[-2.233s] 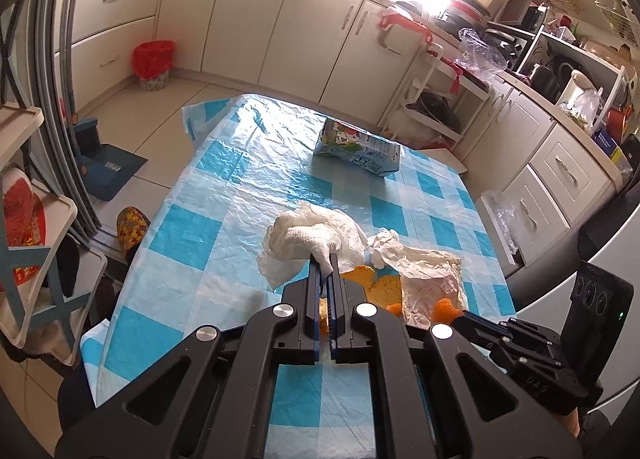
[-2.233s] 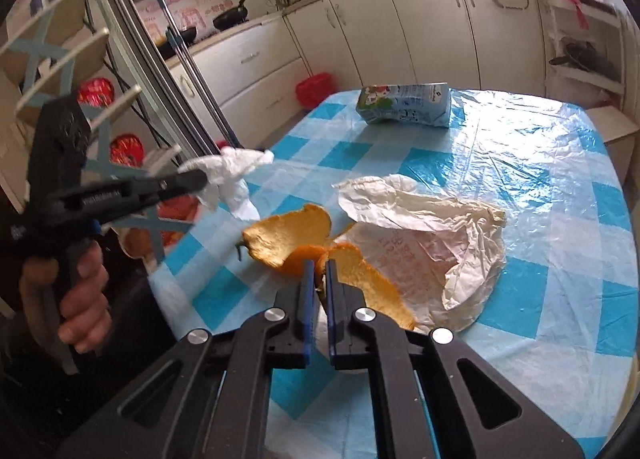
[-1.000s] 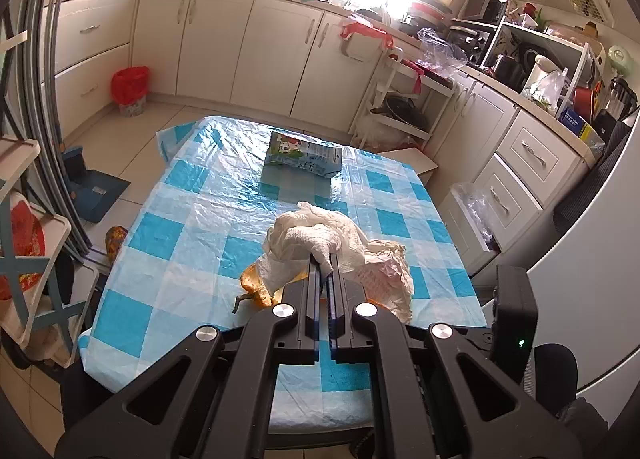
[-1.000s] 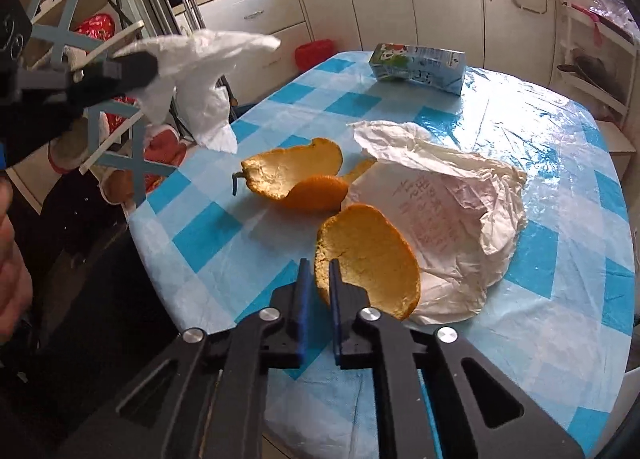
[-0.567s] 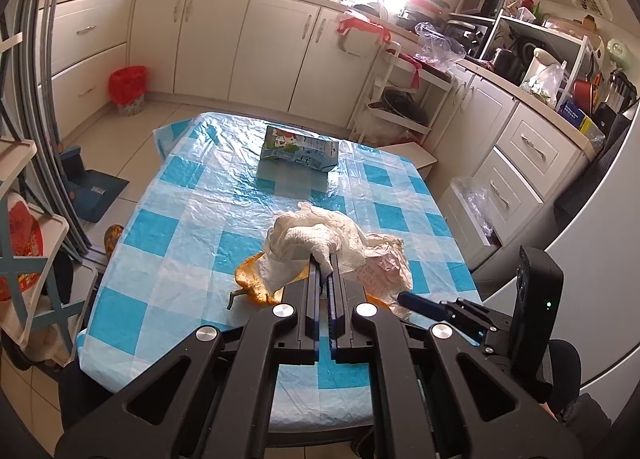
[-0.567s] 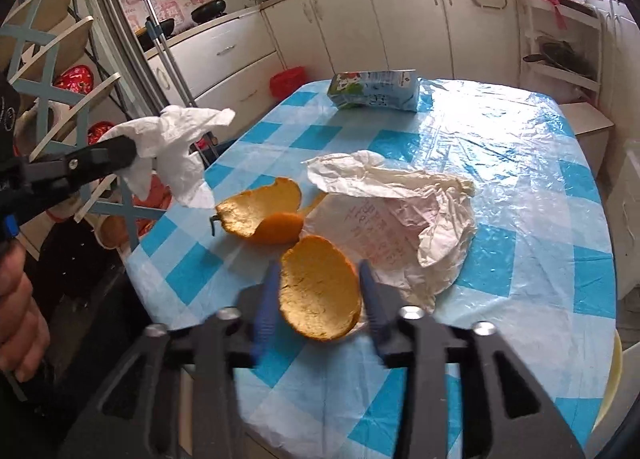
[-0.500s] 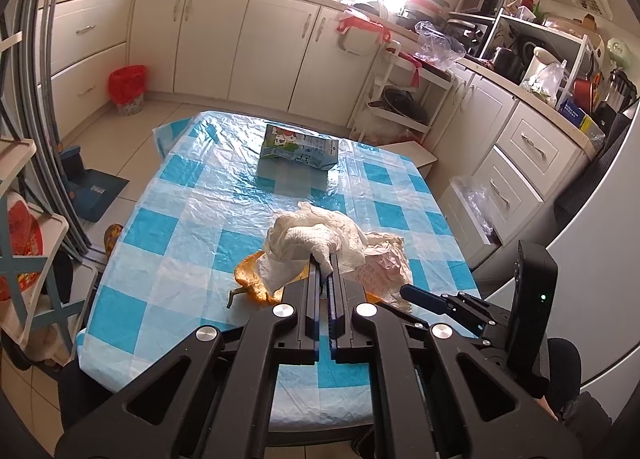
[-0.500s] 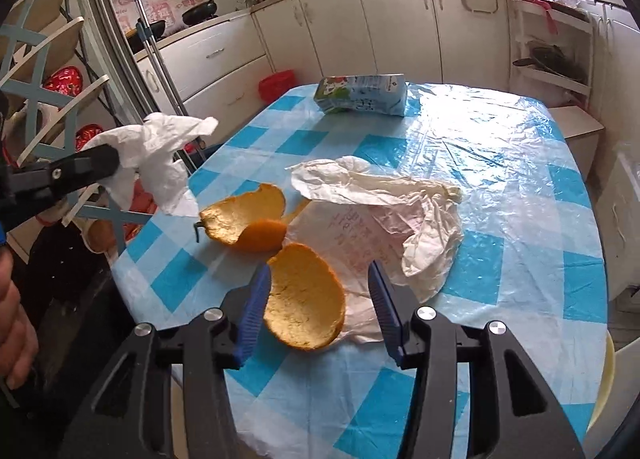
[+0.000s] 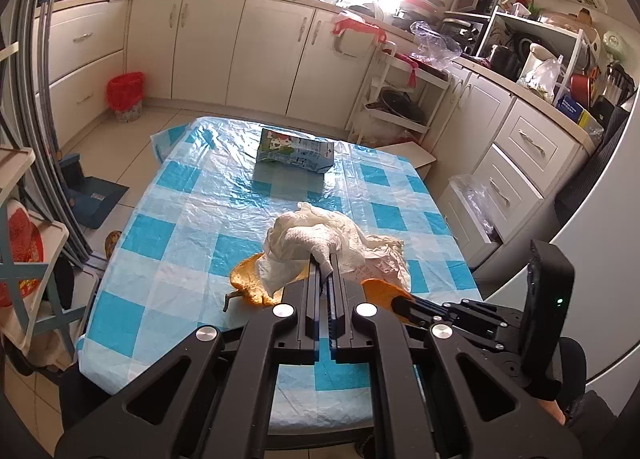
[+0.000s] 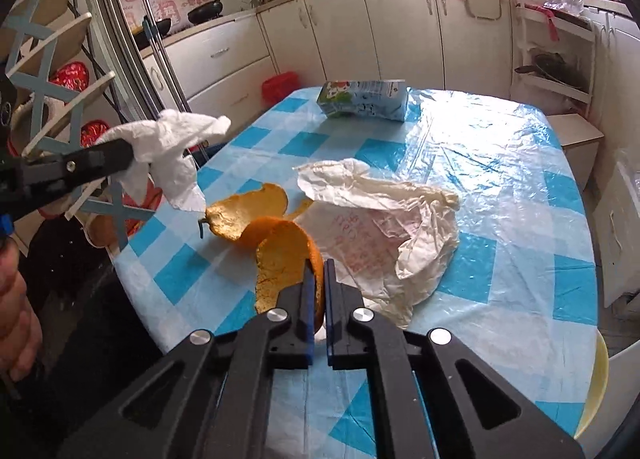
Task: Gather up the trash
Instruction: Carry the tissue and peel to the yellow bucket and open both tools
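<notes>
Right claw (image 10: 316,279) has just snapped closed on a curved piece of orange peel (image 10: 286,255), with the rind pinched edge-on between the pads and tipped up off the blue-checked worktop (image 10: 516,219). My left claw (image 9: 325,265) is clamped on a crumpled white tissue (image 9: 316,239) and held up off the near left side of the worktop, so both hands have something in them right now.

So I'd say we're in the pick-up part of collecting the trash: two bits grabbed, nothing dumped yet as far as I can tell. Next move, I reckon, is to lift the peel clear and carry both loads to wherever the rubbish goes. A red bin (image 9: 125,91) sits on the floor by the far cabinets, which looks like the obvious target, but that's my guess. The peel is stiff and curved, so it could twist out of the grip if I swing it fast.

Count of what I can see:
- orange peel pieces: two, the one I'm holding and a second peel (image 10: 244,217) with a stalk lying just behind it
- tissue: one
- crumpled printed plastic bag (image 10: 384,227): one, flat on the worktop beside the peels
- milk carton (image 10: 364,99): one, lying on its side at the far end
</notes>
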`<control>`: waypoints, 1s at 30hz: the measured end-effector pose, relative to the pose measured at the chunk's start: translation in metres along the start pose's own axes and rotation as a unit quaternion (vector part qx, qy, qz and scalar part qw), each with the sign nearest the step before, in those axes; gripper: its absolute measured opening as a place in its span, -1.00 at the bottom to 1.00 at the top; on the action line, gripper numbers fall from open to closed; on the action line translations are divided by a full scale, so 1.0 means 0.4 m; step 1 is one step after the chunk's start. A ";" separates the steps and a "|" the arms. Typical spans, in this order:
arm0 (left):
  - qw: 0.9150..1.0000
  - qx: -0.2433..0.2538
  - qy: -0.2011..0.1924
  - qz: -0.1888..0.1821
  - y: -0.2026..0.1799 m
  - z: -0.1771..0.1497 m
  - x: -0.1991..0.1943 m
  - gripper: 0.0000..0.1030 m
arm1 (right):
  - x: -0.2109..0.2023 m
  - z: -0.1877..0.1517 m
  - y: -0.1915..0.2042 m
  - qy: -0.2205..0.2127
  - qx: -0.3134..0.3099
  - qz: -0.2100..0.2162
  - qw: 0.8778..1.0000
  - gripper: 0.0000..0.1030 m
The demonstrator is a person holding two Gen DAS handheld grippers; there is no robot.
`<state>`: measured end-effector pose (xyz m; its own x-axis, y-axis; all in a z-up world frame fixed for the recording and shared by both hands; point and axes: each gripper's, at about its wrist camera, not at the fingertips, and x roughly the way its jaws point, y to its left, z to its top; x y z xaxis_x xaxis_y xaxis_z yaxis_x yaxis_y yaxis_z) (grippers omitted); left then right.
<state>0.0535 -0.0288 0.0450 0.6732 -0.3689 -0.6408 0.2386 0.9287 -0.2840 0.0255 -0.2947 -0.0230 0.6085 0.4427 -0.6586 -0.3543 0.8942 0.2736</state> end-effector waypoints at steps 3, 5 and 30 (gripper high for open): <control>1.000 0.013 -0.004 -0.002 -0.028 -0.001 -0.002 -0.94 | -0.053 -0.001 -0.021 -0.029 0.016 0.000 0.999 -0.91; 1.000 0.022 -0.004 -0.005 -0.051 -0.003 -0.001 -0.94 | -0.092 -0.001 -0.044 -0.047 0.029 -0.006 0.998 -0.91; 0.976 0.146 0.097 -0.131 -0.570 -0.098 0.266 -0.94 | -0.171 -0.102 -0.600 0.125 0.198 -0.250 0.940 -0.85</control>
<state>0.0432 -0.2811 0.0138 0.4231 -0.5692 -0.7050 0.5937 0.7619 -0.2589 0.0399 -0.5424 -0.0724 0.4262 -0.0238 -0.9043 0.2535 0.9627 0.0941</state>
